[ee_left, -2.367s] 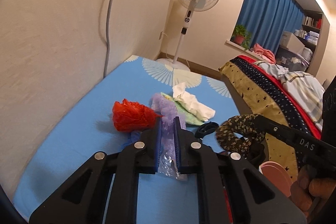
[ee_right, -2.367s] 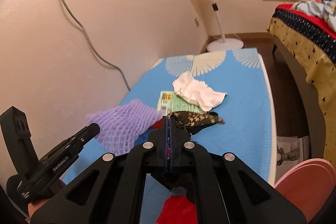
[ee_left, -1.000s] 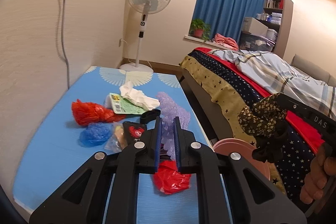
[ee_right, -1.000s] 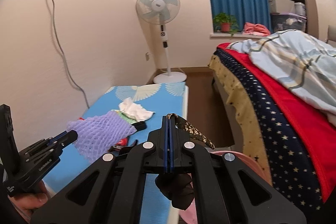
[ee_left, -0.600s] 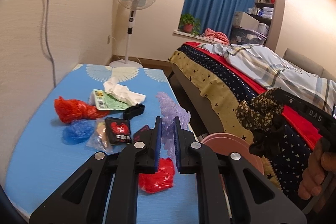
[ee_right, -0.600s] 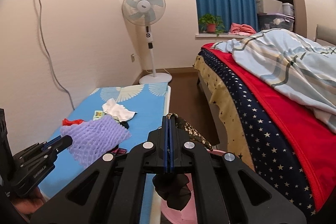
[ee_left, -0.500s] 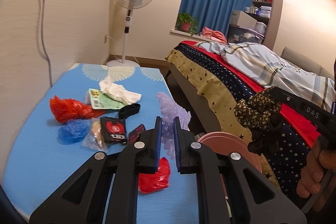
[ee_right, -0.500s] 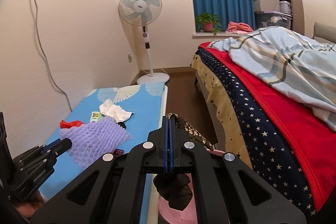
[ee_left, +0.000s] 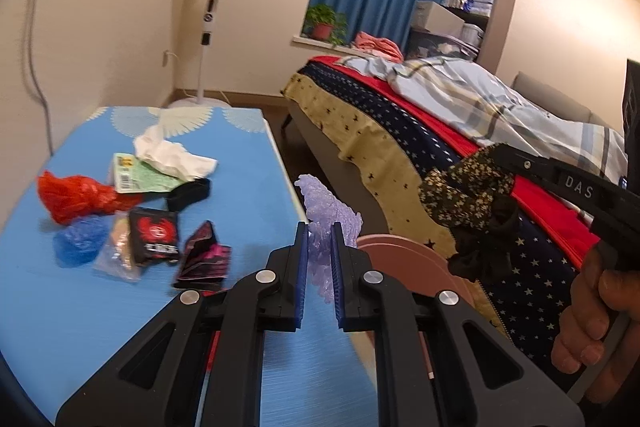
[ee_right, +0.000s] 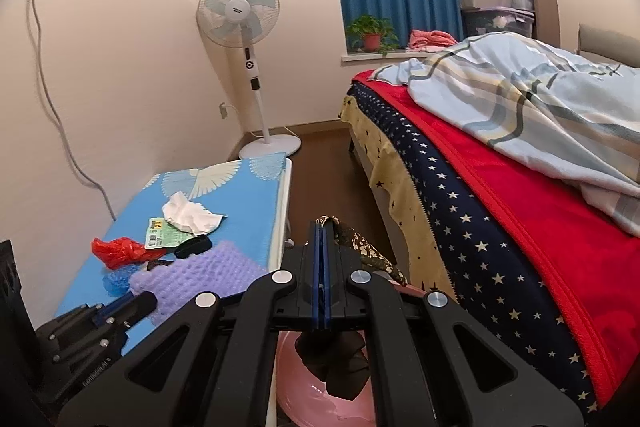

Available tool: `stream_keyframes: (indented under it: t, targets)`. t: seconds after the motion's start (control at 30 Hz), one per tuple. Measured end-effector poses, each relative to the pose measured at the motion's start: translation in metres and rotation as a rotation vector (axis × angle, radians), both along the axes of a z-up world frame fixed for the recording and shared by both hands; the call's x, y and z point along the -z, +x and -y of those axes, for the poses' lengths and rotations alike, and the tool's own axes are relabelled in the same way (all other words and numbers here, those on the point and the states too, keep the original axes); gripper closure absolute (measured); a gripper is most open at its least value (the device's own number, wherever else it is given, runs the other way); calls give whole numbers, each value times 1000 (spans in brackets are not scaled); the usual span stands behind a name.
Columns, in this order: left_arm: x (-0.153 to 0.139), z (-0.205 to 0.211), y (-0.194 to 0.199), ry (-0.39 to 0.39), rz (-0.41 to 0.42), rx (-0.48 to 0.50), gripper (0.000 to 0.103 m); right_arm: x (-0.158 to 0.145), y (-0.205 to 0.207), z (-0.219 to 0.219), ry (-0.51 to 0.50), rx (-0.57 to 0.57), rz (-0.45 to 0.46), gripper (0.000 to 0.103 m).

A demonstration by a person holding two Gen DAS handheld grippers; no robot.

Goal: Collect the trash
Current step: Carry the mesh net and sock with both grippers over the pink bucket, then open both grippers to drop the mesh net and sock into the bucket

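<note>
Trash: the purple foam net (ee_left: 329, 223) is pinched in the left tool (ee_left: 319, 259), and the right tool (ee_right: 322, 269) is pressed together on a dark floral cloth (ee_right: 362, 247). Both have swung away from the table's (ee_left: 60, 327) middle to its right edge, above the pink bin (ee_left: 404, 259), so the drop looks next. Wrappers (ee_left: 154, 235) and tissue (ee_left: 172, 155) remain on the table.

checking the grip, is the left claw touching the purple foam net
Touching: the left wrist view shows the left claw clamping the purple foam net between both blue pads.
</note>
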State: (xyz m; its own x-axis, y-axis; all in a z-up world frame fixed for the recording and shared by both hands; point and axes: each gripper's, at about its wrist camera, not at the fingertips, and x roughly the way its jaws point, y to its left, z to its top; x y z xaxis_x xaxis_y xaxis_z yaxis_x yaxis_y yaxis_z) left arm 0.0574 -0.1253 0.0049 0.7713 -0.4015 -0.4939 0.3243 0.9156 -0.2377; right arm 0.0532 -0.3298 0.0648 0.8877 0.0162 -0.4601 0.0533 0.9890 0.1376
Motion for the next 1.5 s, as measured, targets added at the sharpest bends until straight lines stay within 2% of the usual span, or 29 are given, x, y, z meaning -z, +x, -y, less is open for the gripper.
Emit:
stream_keyframes:
  t: [0.5,0.57,0.6,0.63,0.67,0.7,0.73,1.2,1.5]
  targets:
    - [27,62,16,-1,-78,144,92,9,7,21,18,59,-35,101]
    - [29,66,19,2,-84,155,84,10,8,23,16,68,-43,97]
    - [31,69,21,10,-95,156,65,11,8,24,14,77,-51,93]
    - [33,70,22,14,-99,152,55,13,9,26,15,89,-59,88]
    - [34,69,23,13,-102,141,55,13,8,28,21,99,-60,72]
    - [35,67,23,12,-107,134,55,13,8,31,29,110,-58,64]
    - [35,65,24,10,-113,127,55,13,7,34,37,121,-55,63]
    - [29,44,18,13,-93,89,55,7,1,31,54,115,-22,63]
    - [16,14,11,9,-58,33,55,4,-3,12,44,53,2,63]
